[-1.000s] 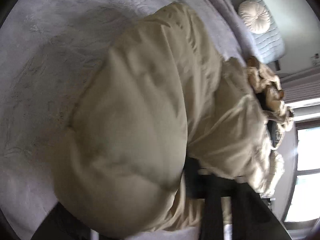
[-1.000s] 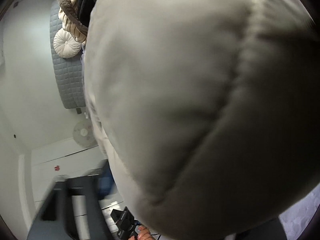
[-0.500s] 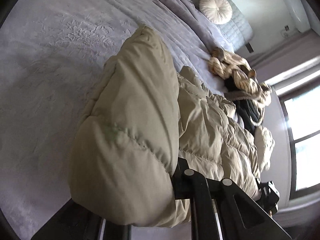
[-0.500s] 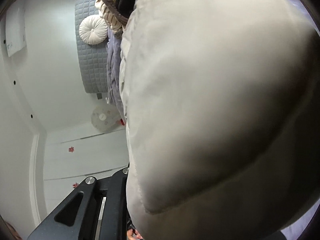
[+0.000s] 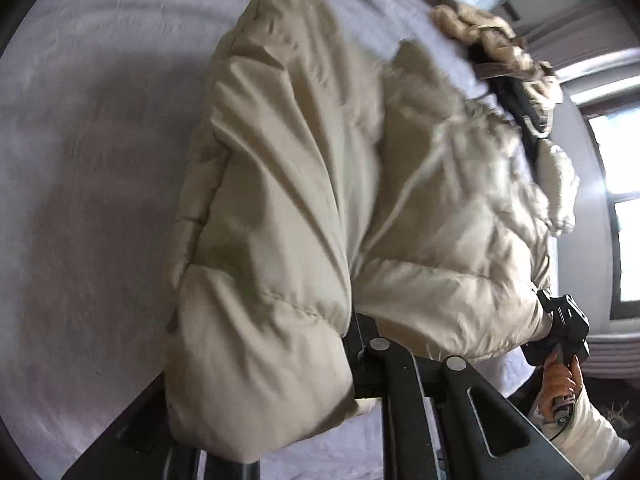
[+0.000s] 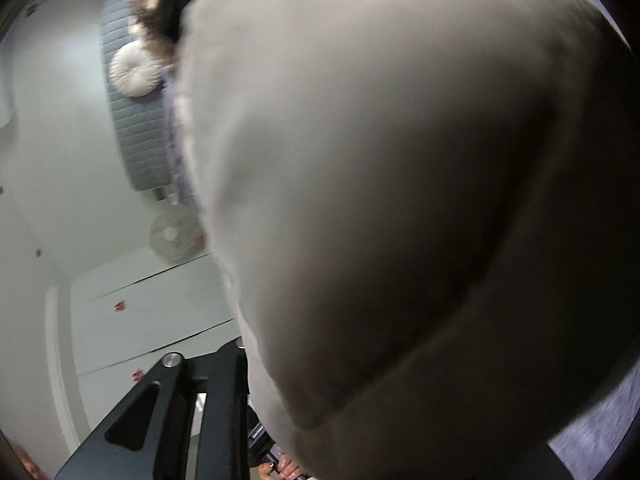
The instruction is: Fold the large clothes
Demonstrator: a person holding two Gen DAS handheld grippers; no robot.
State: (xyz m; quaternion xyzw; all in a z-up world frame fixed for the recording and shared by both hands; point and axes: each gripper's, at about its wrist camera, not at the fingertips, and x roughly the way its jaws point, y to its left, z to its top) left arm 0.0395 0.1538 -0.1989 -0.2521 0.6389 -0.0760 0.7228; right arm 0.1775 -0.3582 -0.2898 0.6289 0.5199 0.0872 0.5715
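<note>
A beige puffer jacket (image 5: 320,184) hangs bunched above the lavender bedspread (image 5: 88,184). My left gripper (image 5: 352,344) is shut on its hem; puffy fabric bulges over the left finger and hides it, while the right finger (image 5: 404,364) shows. In the left wrist view my right gripper (image 5: 560,328) holds the jacket's other lower corner at the right edge, with the hand below it. In the right wrist view the jacket (image 6: 400,200) fills almost the whole frame. My right gripper (image 6: 244,364) is shut on the fabric; only its left finger (image 6: 200,400) shows.
Other clothes, a cream knit (image 5: 492,36) and a black garment (image 5: 520,100), lie at the far end of the bed. A grey quilted headboard (image 6: 132,128) with a round cushion (image 6: 132,70) is behind. A fan (image 6: 172,236) and white wardrobe doors (image 6: 152,312) stand beside the bed. A window (image 5: 624,216) is at right.
Both grippers have kept hold of the jacket while it swung. The jacket has spread wider between the two grippers, and both views are blurred by movement.
</note>
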